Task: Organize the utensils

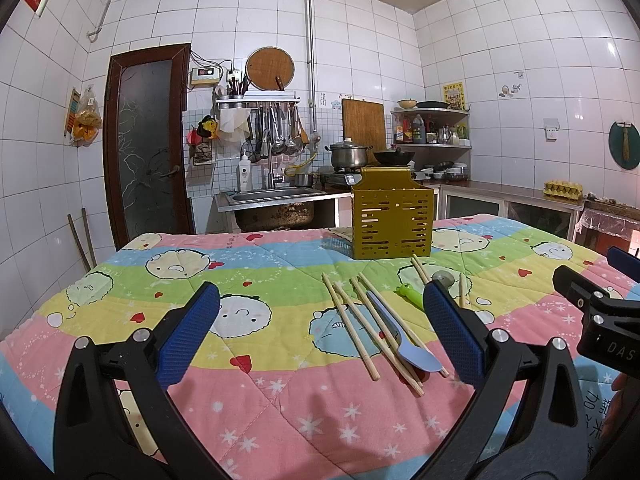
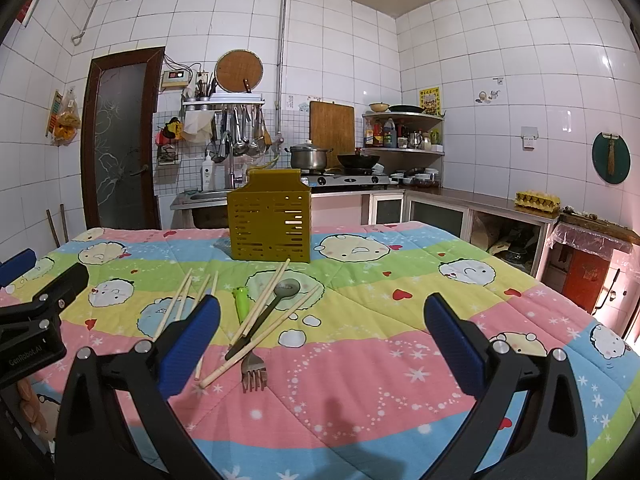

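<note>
We hold both grippers, left and right, spread, empty; chopsticks, spoon, fork lie before the caddy.

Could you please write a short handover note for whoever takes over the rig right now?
Left gripper: open, empty, held above the quilt-covered table.
Right gripper: open, empty, beside the left one.
Gold perforated holder: upright at the far side of the table; whether anything is in it cannot be told.
Loose on the quilt in front of it: wooden chopsticks, blue spoon, green-handled utensil, dark spoon, fork.
Done: nothing visibly sorted yet.
Left: pick up each utensil and stand it in the holder.
</note>
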Demonstrator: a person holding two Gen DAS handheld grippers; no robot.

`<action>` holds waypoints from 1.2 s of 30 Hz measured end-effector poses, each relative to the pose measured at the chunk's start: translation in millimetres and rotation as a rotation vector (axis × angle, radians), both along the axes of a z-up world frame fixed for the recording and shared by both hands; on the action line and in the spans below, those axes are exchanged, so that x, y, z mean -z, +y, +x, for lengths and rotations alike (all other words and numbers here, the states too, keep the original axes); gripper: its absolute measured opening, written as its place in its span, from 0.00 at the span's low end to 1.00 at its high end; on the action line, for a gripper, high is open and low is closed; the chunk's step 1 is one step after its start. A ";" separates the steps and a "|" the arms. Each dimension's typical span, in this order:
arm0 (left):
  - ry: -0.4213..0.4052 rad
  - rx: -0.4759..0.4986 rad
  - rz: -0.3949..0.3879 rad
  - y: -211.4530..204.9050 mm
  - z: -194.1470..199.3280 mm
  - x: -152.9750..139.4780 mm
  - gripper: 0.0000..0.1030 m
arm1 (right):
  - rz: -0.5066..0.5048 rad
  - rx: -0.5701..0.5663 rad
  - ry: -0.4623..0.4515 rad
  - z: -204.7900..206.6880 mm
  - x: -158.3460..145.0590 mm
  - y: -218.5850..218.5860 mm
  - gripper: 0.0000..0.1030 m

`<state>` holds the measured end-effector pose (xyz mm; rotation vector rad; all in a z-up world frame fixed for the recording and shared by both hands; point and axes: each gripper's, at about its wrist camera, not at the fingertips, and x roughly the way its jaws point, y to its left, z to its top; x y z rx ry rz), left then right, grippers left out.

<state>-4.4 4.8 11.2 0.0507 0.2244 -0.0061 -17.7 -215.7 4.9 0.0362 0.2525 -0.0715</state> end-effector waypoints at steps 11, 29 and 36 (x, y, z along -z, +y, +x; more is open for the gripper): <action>-0.010 -0.004 0.003 2.5 -3.8 -3.9 0.95 | 0.000 0.003 -0.004 -0.8 0.0 -0.9 0.96; 0.060 0.001 -0.005 5.8 5.2 -4.3 0.95 | 0.009 -0.010 -0.008 -2.9 -3.5 -2.2 0.96; 0.146 0.023 -0.001 1.2 27.6 -8.3 0.95 | 0.061 -0.004 0.068 18.7 -4.3 -10.4 0.96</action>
